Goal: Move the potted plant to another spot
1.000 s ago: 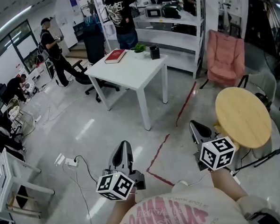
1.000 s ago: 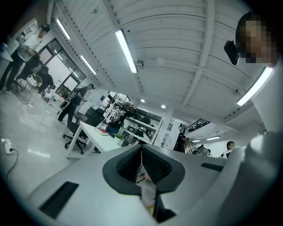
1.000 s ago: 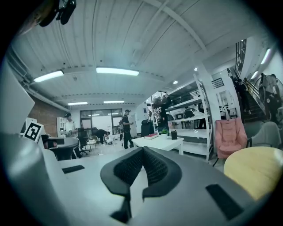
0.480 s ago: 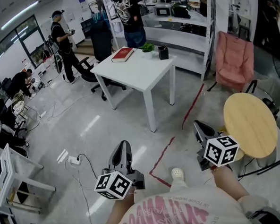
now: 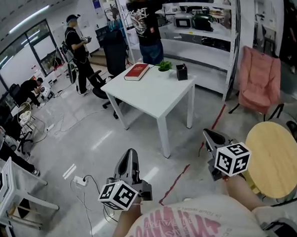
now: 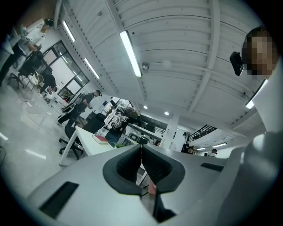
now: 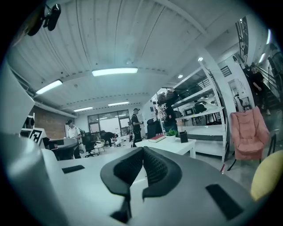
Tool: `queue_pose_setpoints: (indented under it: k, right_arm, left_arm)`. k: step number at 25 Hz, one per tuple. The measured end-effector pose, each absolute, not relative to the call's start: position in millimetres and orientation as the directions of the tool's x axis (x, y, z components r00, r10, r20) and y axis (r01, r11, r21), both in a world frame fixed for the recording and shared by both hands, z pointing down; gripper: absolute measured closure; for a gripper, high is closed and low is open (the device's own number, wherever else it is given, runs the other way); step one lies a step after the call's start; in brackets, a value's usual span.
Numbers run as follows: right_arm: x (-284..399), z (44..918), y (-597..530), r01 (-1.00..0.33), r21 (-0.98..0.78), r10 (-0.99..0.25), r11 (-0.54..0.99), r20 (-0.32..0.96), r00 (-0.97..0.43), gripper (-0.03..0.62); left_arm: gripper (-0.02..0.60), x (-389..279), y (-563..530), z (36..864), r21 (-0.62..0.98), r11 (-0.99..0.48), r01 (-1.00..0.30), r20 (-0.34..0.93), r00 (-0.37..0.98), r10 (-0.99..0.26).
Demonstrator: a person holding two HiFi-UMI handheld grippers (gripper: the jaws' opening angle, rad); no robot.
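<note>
Left gripper (image 5: pixel 130 156) and right gripper (image 5: pixel 210 136) carried low over the floor, jaws pressed together on nothing. Nearer than a second ago to the white table (image 5: pixel 152 92), yet well short of the potted plant (image 5: pixel 164 66) at its far edge, between red book (image 5: pixel 136 71) and black holder (image 5: pixel 182 72).

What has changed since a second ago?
The person has walked toward the white table, now nearer; the round wooden table has slid toward the lower right. Left gripper and right gripper stay shut and empty; the potted plant and red book remain on the table.
</note>
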State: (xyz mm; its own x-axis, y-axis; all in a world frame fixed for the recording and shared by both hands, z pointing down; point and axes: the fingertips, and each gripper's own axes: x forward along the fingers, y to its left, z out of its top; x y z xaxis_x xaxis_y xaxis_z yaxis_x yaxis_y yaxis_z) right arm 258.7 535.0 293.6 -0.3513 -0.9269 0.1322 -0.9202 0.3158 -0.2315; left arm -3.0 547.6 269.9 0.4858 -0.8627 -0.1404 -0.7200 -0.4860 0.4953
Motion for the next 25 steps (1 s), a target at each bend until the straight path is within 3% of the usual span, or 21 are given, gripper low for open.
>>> queue_pose_setpoints:
  k: [11,25]
  right_arm:
    - [328,295,416,-0.918,-0.187,-0.917,0.348,0.136,-0.375,0.58]
    - [382,334,364,-0.924,-0.211,-0.911,0.319,0.2,-0.36,0.58]
  left_arm:
    - [0.557,68,434,283,0.5,-0.464,-0.731,-0.13,0.466,-0.875]
    - [0.557,114,380,317,0.509,-0.434,-0.744,-0.074,0.464,-0.883]
